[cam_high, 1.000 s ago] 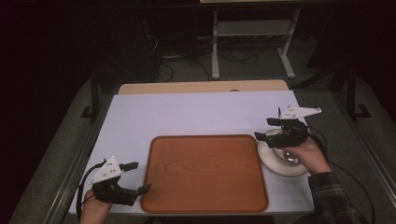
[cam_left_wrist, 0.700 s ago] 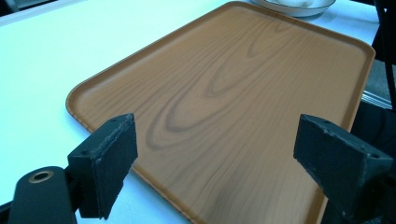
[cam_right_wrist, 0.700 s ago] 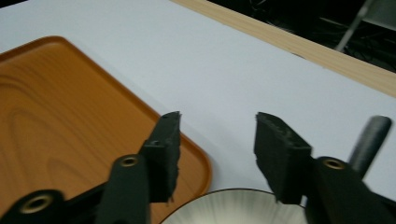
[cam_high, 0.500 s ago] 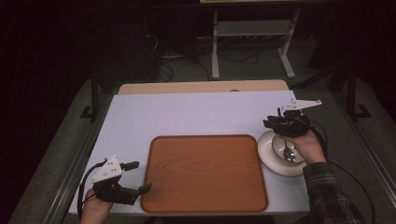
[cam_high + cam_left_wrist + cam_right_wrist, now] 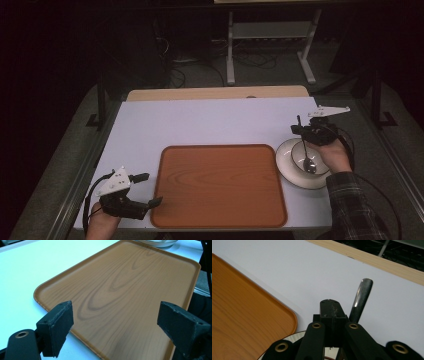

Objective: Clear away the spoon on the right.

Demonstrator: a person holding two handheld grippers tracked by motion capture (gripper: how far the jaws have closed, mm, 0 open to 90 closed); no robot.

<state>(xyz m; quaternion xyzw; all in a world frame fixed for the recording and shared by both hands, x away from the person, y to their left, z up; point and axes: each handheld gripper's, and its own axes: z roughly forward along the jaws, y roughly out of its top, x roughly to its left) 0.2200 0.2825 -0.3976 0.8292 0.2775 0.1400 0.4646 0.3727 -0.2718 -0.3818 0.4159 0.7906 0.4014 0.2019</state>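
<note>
Your right gripper (image 5: 303,131) over bowl (image 5: 292,162), jaws just closed, pinching spoon (image 5: 306,159) handle. Your left gripper (image 5: 148,189) spread wide, empty, just left of tray (image 5: 220,185).

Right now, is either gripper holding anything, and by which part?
The right gripper is shut on the spoon, gripping its handle; the spoon's bowl rests in the white dish. The left gripper is open and empty.

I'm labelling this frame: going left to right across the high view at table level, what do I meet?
Left tongs → wooden tray → white bowl holding a spoon, with the right tongs at its far rim.
</note>
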